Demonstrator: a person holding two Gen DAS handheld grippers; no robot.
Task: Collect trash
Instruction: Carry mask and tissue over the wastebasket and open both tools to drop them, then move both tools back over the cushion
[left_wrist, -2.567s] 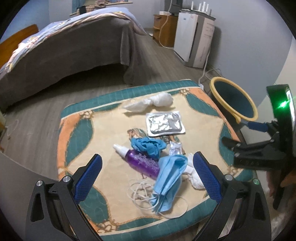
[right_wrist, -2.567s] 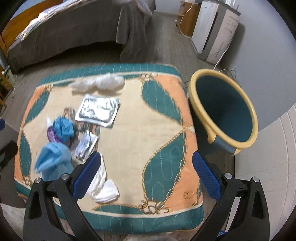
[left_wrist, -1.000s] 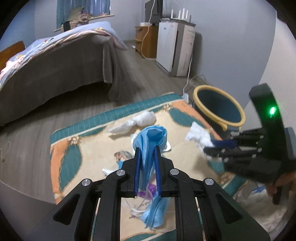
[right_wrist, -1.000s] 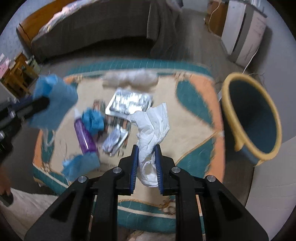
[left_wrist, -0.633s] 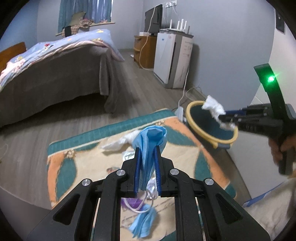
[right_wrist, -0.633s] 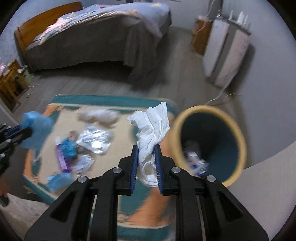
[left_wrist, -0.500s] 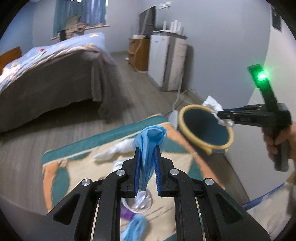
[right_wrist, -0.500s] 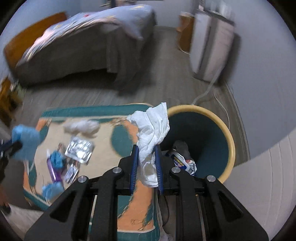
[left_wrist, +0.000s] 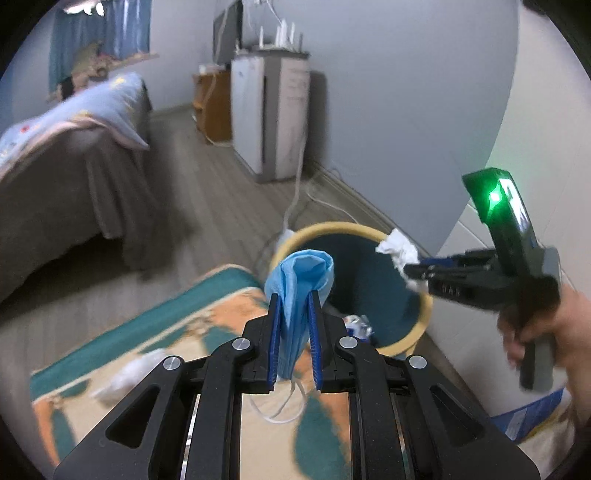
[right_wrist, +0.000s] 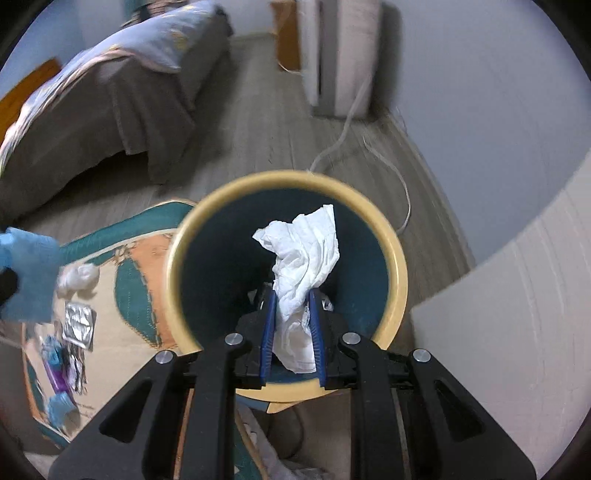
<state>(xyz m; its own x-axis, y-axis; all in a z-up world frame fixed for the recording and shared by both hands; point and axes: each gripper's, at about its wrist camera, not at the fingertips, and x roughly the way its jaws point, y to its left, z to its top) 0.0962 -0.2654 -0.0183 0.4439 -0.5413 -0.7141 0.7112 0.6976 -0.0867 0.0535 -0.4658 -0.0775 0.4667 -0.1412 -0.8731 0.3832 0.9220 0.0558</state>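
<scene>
Left wrist: left tool (left_wrist: 293, 325) clamped on blue face mask (left_wrist: 301, 277), short of trash bin (left_wrist: 424, 310) beside rug's corner.
Right wrist: right tool (right_wrist: 291, 332) clamped on white tissue (right_wrist: 306, 254), poised over bin mouth, ready for drop.

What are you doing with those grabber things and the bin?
A person is tidying trash off a patterned mat into a yellow-rimmed bin. The right hand-held gripper is shut on a crumpled white tissue and is right above the bin's opening. The left hand-held gripper is shut on a blue face mask, near the bin. More bits lie on the mat, like a silver packet and a purple bottle.
</scene>
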